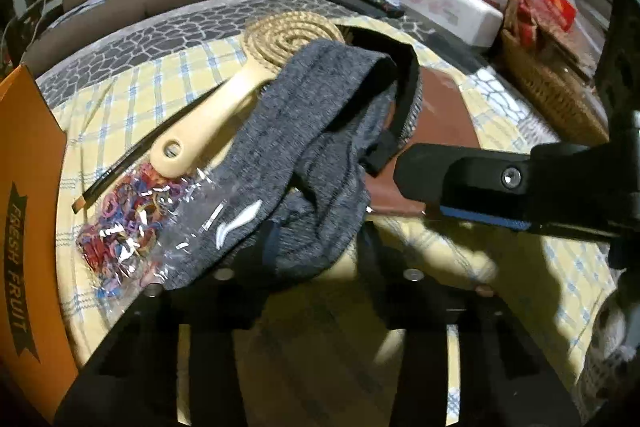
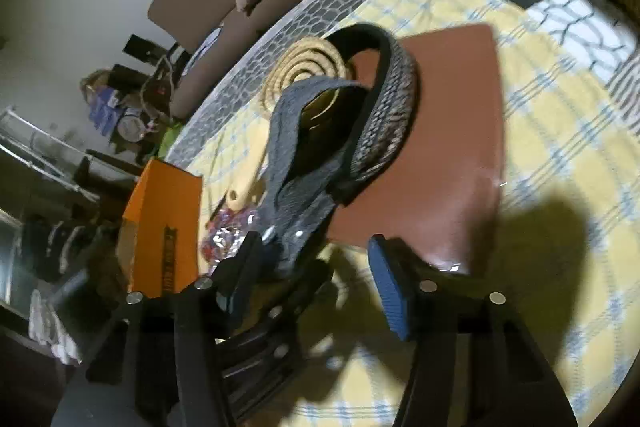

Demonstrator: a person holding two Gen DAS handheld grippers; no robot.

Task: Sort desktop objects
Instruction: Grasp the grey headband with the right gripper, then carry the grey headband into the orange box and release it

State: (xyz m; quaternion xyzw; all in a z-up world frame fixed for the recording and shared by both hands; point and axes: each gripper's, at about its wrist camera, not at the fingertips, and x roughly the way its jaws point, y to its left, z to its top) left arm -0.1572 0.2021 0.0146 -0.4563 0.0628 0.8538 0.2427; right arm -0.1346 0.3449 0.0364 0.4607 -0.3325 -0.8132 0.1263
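Observation:
A grey knit headband with a black lining hangs from my left gripper, which is shut on its lower end and holds it above the table. It also shows in the right wrist view, looped upright. My right gripper is open and empty just to the right of the headband; its fingers reach in from the right in the left wrist view. Under the headband lie a cream hairbrush with a coiled head, a bag of coloured elastic bands and a brown notebook.
An orange fruit box stands at the left edge. A thin dark stick lies beside the brush. A white tissue box, a wicker basket and remotes are at the back right. A checked cloth covers the table.

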